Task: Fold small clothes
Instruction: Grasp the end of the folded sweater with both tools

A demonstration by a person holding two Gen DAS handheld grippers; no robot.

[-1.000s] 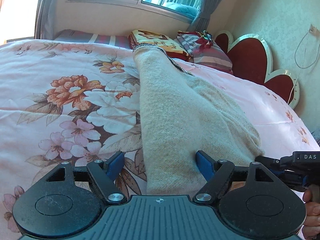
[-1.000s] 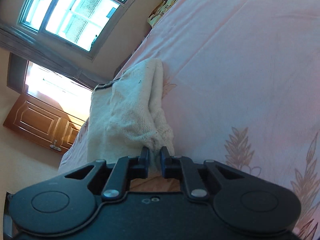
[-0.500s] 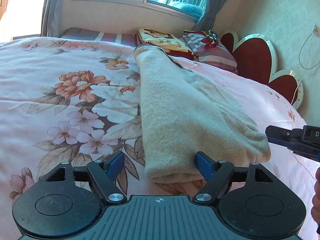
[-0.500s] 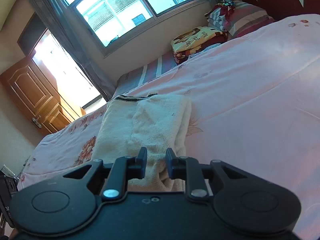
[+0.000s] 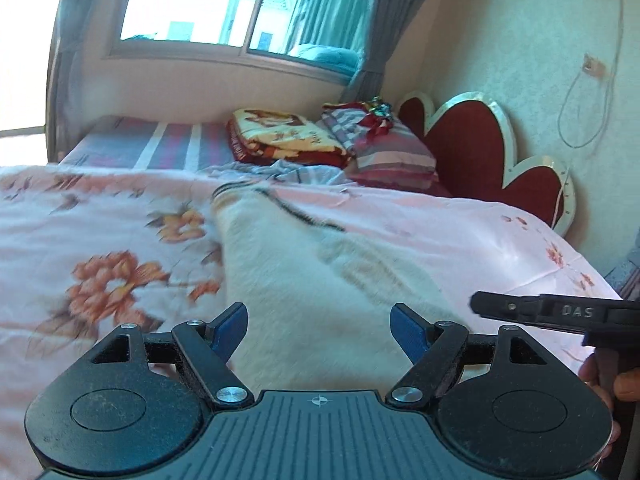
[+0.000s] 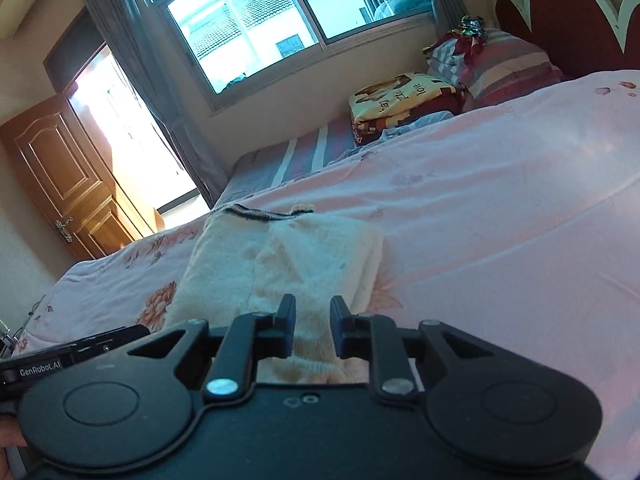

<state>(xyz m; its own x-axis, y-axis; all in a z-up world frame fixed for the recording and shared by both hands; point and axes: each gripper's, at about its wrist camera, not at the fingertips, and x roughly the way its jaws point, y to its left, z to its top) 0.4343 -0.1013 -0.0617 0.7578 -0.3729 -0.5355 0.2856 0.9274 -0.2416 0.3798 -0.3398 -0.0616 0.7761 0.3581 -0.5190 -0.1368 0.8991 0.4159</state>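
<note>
A cream knitted garment (image 5: 312, 280) with a dark striped hem lies folded lengthwise on the pink floral bedspread (image 5: 92, 240). It also shows in the right wrist view (image 6: 288, 256). My left gripper (image 5: 318, 326) is open wide and empty, its blue pads on either side of the garment's near end. My right gripper (image 6: 313, 326) is partly open and empty, just above the garment's near edge. The right gripper also shows at the right edge of the left wrist view (image 5: 552, 312).
Folded blankets (image 5: 288, 140) and a striped pillow (image 5: 384, 152) lie at the far end of the bed by the red heart-shaped headboard (image 5: 488, 160). A window (image 6: 280, 16) and a wooden door (image 6: 60, 176) are beyond the bed.
My right gripper let go of the garment's corner and opened wider. Both grippers tilted up and drew back from the garment, which now lies flat on the bed.
</note>
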